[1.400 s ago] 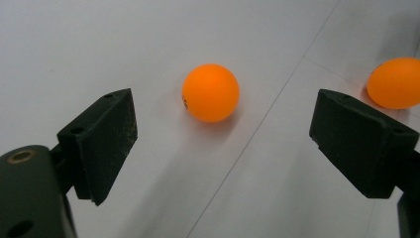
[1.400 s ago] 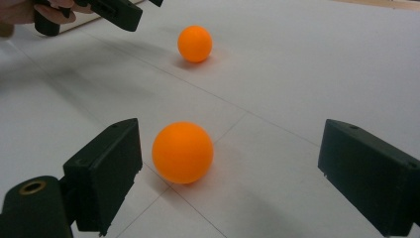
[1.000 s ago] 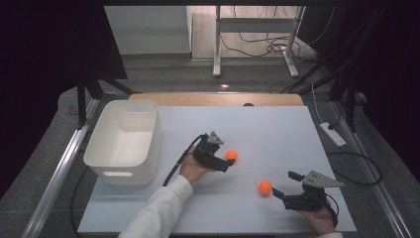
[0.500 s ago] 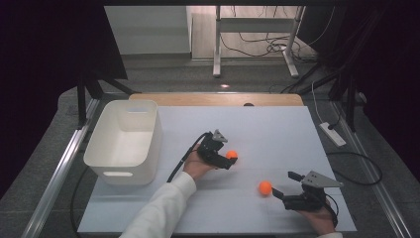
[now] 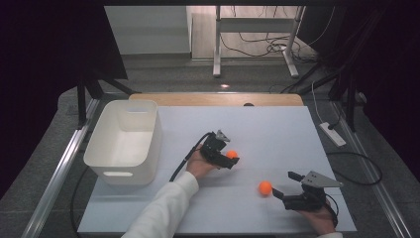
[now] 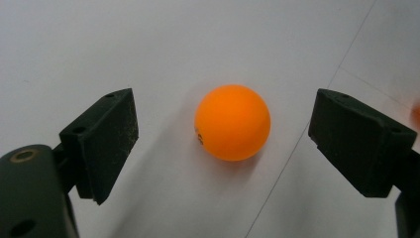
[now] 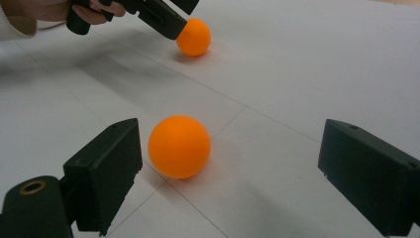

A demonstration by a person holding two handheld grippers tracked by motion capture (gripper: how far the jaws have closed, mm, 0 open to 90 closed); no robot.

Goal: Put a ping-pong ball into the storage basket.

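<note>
1. The left claw hovers near the middle of the white table, its jaws spread wide; in the left gripper view a small orange plastic ball sits on the table between them, touching neither jaw, a little nearer the jaw at 3 o'clock than a true centre would be.
2. The right claw rests low at about 5 o'clock on the table in the high view, likewise spread; in the right gripper view a second orange ball lies just beside the jaw at 9 o'clock, well clear of the jaw at 3 o'clock; I cannot tell whether it grazes the near jaw.
3. From the high view this second ball lies just off the right claw's tips toward 9 o'clock, and the first ball shows at the left claw's tip.
4. The white rectangular plastic bin stands at the table's 9 o'clock edge; no ball shows inside it.
5. As a judgement: the work is at its start; both balls are lined up but neither is pinched; closing, lifting and probably carrying each to the bin all remain; the left looks the readier of the two.
</note>
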